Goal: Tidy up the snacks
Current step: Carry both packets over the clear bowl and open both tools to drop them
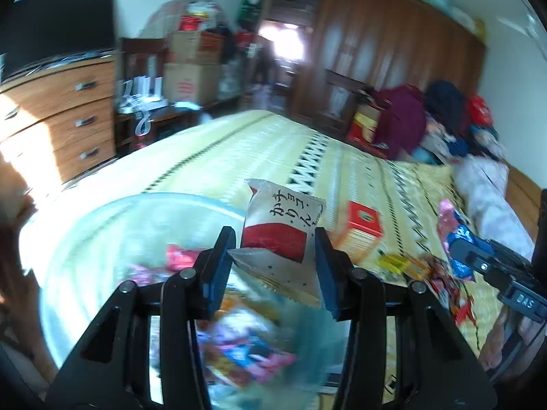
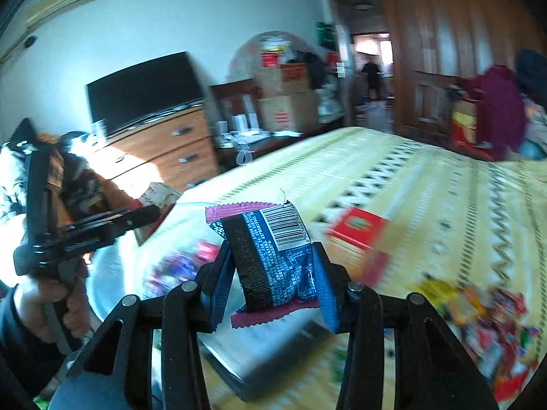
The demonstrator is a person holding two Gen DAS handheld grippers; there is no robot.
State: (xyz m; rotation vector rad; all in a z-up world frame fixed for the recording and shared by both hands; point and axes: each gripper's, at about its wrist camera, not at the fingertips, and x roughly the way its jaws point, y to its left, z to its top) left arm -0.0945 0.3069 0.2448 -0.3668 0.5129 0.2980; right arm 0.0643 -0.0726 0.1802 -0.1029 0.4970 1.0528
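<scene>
My left gripper is shut on a white and red snack packet with black script, held above a clear glass bowl that holds several blurred colourful snacks. My right gripper is shut on a blue and black snack packet with a barcode and purple crimped ends. That packet hangs over the same bowl. The right gripper's fingers show at the right of the left wrist view with the blue packet. The left gripper's fingers appear at the left of the right wrist view, held by a hand.
A red and orange box lies on the yellow patterned bedspread. A heap of loose snacks lies on the bed at the right. Clothes, a wooden dresser, a TV and cardboard boxes stand behind.
</scene>
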